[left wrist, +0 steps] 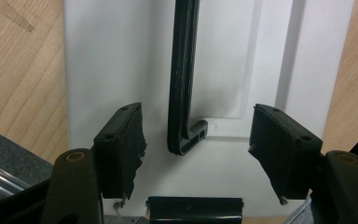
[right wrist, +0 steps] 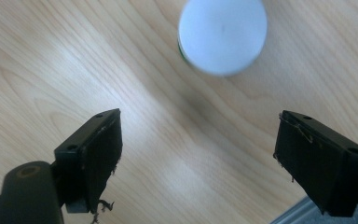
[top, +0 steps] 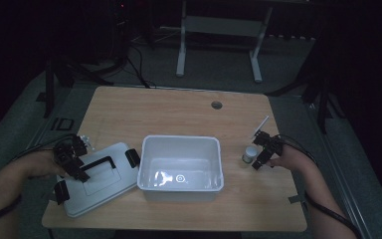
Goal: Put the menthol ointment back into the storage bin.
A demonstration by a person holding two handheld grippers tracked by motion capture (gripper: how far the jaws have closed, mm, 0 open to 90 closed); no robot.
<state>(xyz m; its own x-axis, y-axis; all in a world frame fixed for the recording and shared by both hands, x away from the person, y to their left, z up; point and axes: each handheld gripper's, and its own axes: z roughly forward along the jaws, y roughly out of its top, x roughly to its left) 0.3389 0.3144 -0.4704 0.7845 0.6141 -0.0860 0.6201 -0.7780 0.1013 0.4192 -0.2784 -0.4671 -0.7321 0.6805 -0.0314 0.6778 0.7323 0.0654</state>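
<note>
High view: right claw (top: 259,151), lower right of frame, spread just beside a small white-capped jar (top: 249,154) standing on the tabletop (top: 179,112).
Left claw view: left claw (left wrist: 196,154) spread over the white lid (left wrist: 223,56), straddling its black handle (left wrist: 182,93).
Right claw view: jar cap round, plain white, blurred, at top centre.

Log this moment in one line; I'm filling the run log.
left gripper: open over lid handle | right gripper: open near bottle | bin: open

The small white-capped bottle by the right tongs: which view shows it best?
The high view: the small white-capped bottle stands whole on the table, right of the white bin, beside the open right tongs. The right gripper view gives its cap from above, blurred. The left gripper view looks at the lid handle.
</note>
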